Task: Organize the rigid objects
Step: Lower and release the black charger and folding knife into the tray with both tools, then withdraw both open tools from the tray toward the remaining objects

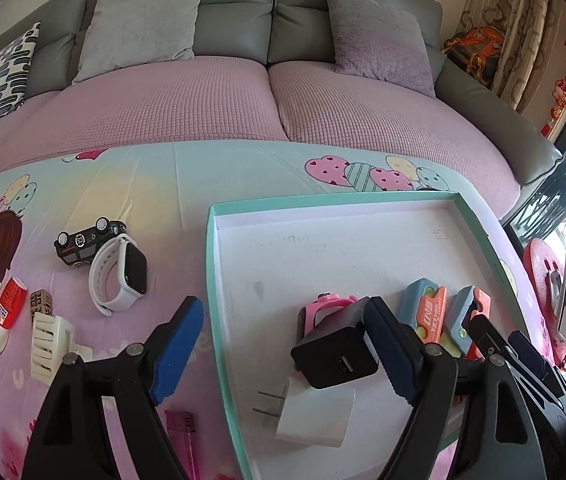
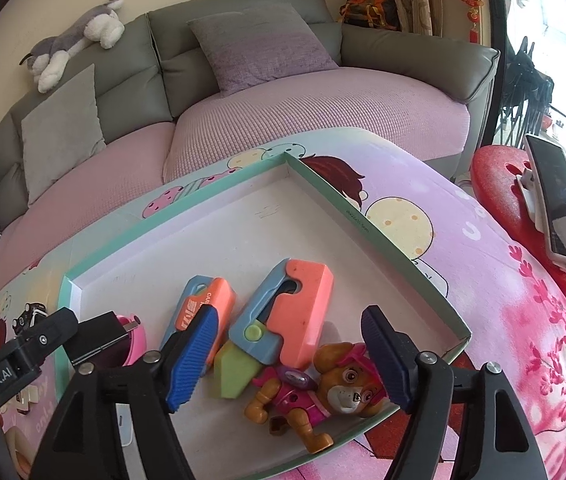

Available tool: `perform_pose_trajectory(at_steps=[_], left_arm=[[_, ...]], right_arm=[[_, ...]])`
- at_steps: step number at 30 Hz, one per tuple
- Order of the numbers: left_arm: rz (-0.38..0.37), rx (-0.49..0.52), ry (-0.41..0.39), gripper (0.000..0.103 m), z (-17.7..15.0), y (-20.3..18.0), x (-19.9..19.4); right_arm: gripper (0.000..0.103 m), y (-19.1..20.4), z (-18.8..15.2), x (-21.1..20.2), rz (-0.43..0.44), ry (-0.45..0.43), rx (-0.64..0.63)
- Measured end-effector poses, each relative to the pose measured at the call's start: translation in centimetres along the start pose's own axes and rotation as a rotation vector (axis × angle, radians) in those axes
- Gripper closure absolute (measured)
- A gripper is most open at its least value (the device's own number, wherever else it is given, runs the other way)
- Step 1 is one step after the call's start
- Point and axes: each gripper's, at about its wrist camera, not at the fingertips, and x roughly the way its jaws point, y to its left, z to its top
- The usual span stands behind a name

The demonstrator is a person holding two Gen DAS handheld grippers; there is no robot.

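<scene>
The teal-rimmed tray [image 1: 213,264] holds two orange-and-blue toy knives [image 2: 283,312], one puppy figure [image 2: 315,396], one black charger [image 1: 335,356], one white plug [image 1: 315,416] and a pink toy [image 1: 323,306]. On the table outside lie one white watch [image 1: 117,276] and one toy car [image 1: 87,242]. Left gripper [image 1: 283,344] hangs spread wide, empty, its right finger touching the charger; right gripper [image 2: 283,364] gapes empty over the puppy.

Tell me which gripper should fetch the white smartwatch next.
Left. The open left gripper faces the white smartwatch on the cloth outside the teal tray; the right gripper hovers over tray toys.
</scene>
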Motion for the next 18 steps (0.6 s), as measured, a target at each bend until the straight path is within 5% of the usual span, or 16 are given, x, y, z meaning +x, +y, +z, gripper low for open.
perform_pose_trajectory(at_steps=[6, 10, 18], left_arm=[[0.029, -0.008, -0.040, 0.016, 0.3, 0.9, -1.2], [0.066, -0.036, -0.060, 0.013, 0.4, 2.0, -1.4], [0.153, -0.088, -0.092, 0.004, 0.3, 4.2, -1.2]], right_arm=[[0.016, 0.4, -0.1, 0.0, 0.004, -0.004, -0.025], [0.001, 0.4, -0.1, -0.1, 0.006, -0.009, -0.029], [0.000, 0.9, -0.3, -0.2, 0.000, -0.017, -0.060]])
